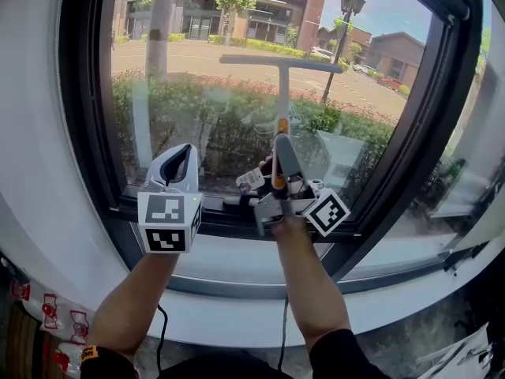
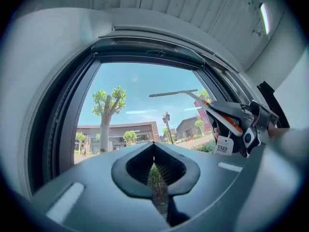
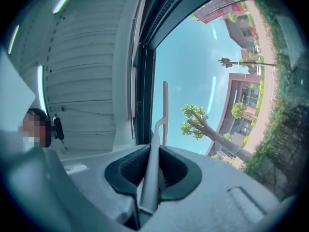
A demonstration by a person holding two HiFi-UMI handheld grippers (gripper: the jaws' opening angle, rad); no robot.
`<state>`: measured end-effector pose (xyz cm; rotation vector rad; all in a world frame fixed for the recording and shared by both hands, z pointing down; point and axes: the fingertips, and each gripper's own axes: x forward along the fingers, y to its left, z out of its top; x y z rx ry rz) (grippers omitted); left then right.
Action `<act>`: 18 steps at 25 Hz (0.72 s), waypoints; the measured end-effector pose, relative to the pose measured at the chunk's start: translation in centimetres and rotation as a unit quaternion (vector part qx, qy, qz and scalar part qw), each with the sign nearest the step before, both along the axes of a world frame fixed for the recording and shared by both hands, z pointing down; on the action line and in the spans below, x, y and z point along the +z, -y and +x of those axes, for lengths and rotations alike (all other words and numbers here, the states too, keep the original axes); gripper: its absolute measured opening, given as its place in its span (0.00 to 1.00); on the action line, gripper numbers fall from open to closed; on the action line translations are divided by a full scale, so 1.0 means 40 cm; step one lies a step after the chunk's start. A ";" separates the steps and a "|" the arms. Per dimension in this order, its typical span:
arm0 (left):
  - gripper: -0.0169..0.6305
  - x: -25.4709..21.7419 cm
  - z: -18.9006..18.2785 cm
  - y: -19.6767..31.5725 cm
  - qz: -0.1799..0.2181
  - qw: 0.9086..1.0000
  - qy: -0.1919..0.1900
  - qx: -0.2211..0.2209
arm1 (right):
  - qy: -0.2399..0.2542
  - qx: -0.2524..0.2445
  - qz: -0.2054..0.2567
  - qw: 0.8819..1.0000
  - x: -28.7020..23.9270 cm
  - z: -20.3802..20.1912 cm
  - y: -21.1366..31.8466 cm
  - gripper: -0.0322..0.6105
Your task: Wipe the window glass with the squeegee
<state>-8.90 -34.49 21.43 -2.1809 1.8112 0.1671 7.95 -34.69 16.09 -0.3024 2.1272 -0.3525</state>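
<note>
Left gripper (image 1: 180, 158): low at the window's left, near the dark window frame (image 1: 83, 117), jaws together with nothing between them, well apart from the squeegee. Window glass (image 1: 197, 93): street, trees and buildings visible through it. Squeegee (image 1: 282, 93): upright right of centre, blade horizontal at the top against the glass, white tag (image 1: 250, 180) hanging near the handle base. Right gripper (image 1: 282, 139): below the blade, jaws clamped on the squeegee handle.
</note>
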 end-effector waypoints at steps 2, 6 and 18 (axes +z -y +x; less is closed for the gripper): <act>0.04 -0.042 0.015 -0.001 0.010 1.000 -0.001 0.005 | 0.012 -0.006 0.011 1.000 -0.062 0.023 0.007 0.12; 0.04 -0.141 0.038 0.013 0.017 1.000 -0.013 0.012 | 0.025 -0.020 0.014 0.999 -0.181 0.058 0.040 0.12; 0.04 -0.254 0.053 0.004 0.061 0.998 -0.002 0.008 | 0.028 -0.015 0.016 0.999 -0.203 0.069 0.055 0.12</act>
